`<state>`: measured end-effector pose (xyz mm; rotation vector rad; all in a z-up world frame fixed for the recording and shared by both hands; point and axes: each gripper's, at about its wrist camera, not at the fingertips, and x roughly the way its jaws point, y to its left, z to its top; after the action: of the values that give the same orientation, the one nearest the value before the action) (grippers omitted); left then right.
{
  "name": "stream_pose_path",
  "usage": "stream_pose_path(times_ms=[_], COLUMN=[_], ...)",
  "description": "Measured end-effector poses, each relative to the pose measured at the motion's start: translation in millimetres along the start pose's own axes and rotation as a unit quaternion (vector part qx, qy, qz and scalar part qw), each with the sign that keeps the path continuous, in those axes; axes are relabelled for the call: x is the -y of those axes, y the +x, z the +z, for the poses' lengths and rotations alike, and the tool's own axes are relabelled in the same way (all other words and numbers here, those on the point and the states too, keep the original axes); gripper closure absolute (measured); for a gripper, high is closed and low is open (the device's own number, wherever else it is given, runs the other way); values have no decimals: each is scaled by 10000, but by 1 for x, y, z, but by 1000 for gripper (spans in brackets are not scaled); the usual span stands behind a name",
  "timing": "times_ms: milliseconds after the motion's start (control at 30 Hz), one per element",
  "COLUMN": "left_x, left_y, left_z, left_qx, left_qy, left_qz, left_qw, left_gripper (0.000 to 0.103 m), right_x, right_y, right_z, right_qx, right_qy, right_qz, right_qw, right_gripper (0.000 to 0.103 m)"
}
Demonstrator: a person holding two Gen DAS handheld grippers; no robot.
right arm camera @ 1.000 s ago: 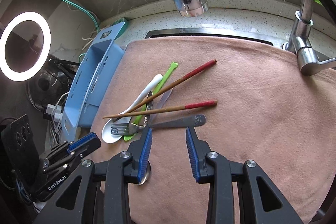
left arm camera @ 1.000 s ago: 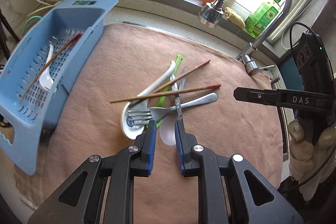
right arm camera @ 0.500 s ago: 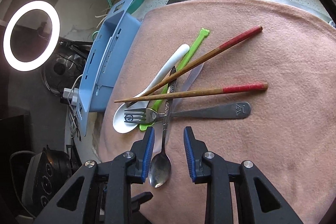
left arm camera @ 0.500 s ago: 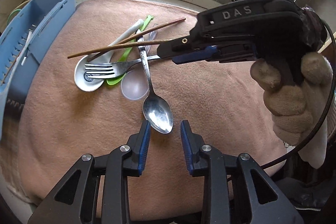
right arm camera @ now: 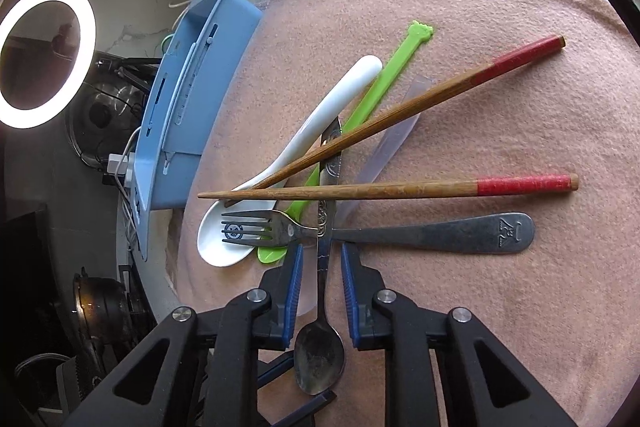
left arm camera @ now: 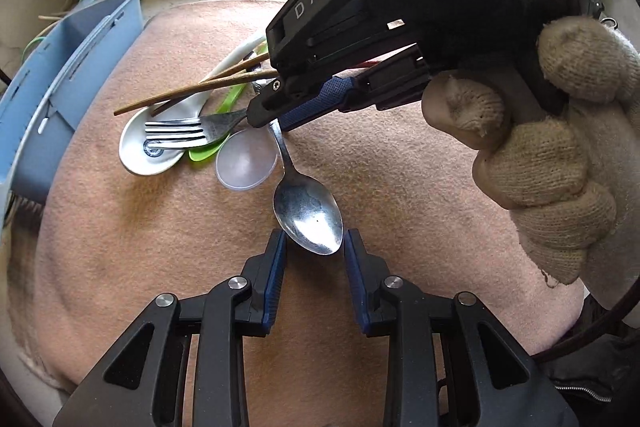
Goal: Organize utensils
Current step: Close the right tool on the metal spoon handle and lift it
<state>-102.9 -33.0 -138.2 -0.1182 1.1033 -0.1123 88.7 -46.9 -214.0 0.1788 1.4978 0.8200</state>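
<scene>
A pink cloth covered the worktop across both views. At the upper left stood a blue basket. The gloved hand filled the right of the left wrist view. The right gripper had just been closing around the metal spoon's handle, a gap remaining on each side. The left gripper, lower centre, stood open astride the spoon's bowl. The chopsticks, fork and white spoon lay piled centre.
</scene>
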Motion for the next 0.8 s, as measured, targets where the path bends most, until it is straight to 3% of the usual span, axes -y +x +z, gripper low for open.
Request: stream_pose_path(times_ms=[67, 300, 800], left_x=[0, 6, -16], left_y=[2, 8, -34], left_z=[0, 6, 1], left_qx=[-12, 58, 33], left_qy=[-94, -8, -262], left_qz=[4, 180, -315], left_qw=[10000, 9998, 9992], left_gripper=[69, 70, 72], right_x=[1, 3, -3], right_y=[2, 2, -3], right_z=[0, 0, -19], right_qx=[-23, -13, -67], right_qy=[24, 162, 563], right_qz=[11, 42, 685], right_qw=[10000, 9999, 9960], right_gripper=[96, 97, 98])
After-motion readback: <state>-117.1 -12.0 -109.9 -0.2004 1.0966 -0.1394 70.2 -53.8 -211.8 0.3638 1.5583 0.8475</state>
